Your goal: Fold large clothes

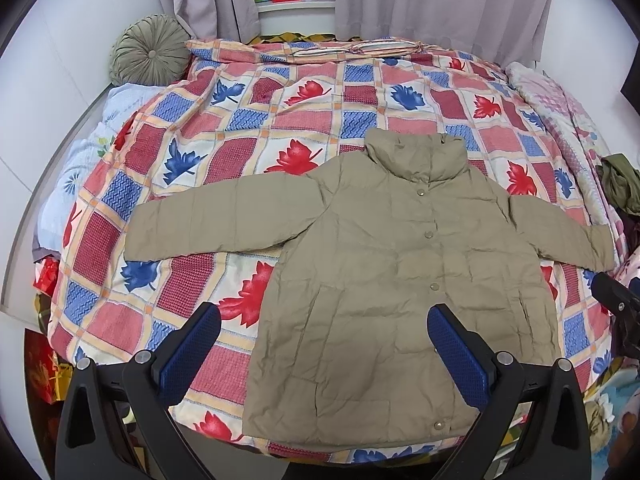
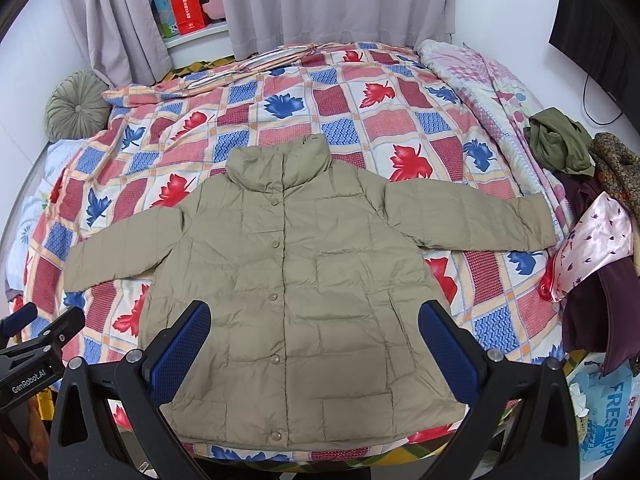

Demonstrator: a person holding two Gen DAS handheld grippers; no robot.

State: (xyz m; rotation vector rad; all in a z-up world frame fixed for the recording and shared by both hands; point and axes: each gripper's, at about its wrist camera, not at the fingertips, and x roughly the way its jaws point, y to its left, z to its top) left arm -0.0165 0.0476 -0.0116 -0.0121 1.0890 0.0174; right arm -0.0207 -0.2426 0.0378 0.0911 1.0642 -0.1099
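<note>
So, a khaki jacket [image 1: 384,280] lies flat on the bed [image 1: 248,128], front up, snaps done up, collar toward the far edge and hem at the near edge. Both sleeves are spread out sideways across the leaf-pattern quilt [image 2: 360,120]. One sleeve reaches toward the bed's left edge, the other toward its right edge, ending near a heap of clothes [image 2: 592,208] piled on that side. A round green cushion [image 1: 150,50] sits at the far left corner, against the wall. Behind the far edge hang grey curtains [image 2: 340,0], parted on a sill holding a red box [image 2: 187,6].

Now the hands. The left claw [image 1: 324,348] hovers over the near edge, wide open and holding nothing, its right finger above the jacket's lower front and its left finger over bare quilt beside the hem. The right claw [image 2: 314,344] is likewise spread wide and empty, both blue pads [image 2: 448,356] poised above the jacket's lower half. From the right view, the left claw shows at the lower left, just off the bed's near left corner.
</note>
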